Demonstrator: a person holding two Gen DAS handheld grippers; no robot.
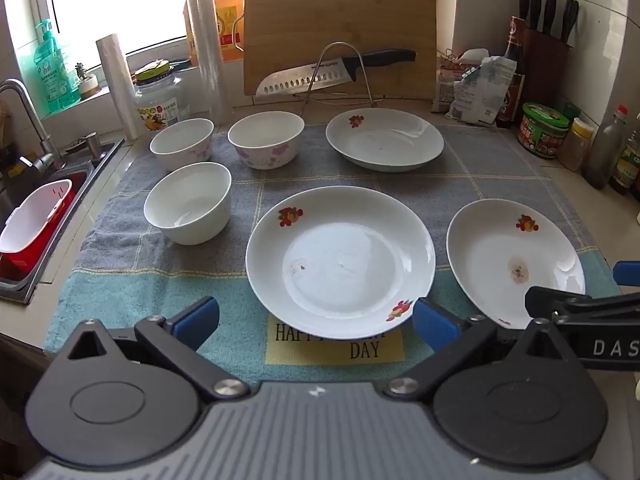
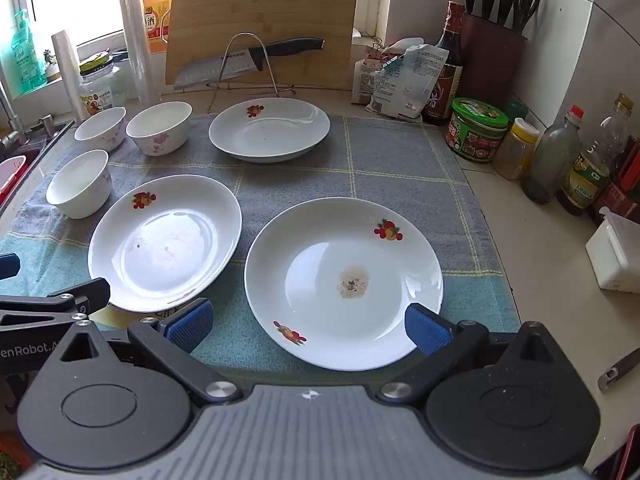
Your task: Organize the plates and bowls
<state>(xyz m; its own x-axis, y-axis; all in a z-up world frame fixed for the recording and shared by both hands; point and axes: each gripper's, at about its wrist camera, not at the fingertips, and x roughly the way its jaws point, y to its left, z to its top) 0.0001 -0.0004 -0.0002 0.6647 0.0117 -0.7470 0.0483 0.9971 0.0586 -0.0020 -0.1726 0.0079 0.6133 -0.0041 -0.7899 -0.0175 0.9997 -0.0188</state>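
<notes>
Plates and bowls lie unstacked on the bench towel (image 1: pixel 360 168). We hold both jaws wide apart, empty, the left gripper (image 1: pixel 316 320) before the middle plate (image 1: pixel 340 262), and should take its near rim squarely.

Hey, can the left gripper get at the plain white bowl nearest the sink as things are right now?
Probably yes. The left gripper is open and empty, and the plain white bowl stands alone on the towel, apart from the other bowls and the plate.

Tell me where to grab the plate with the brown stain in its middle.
Grip the stained plate by its near rim, coming in low from the front. The rim flares up off the towel, and the open right claw already faces that edge.
</notes>
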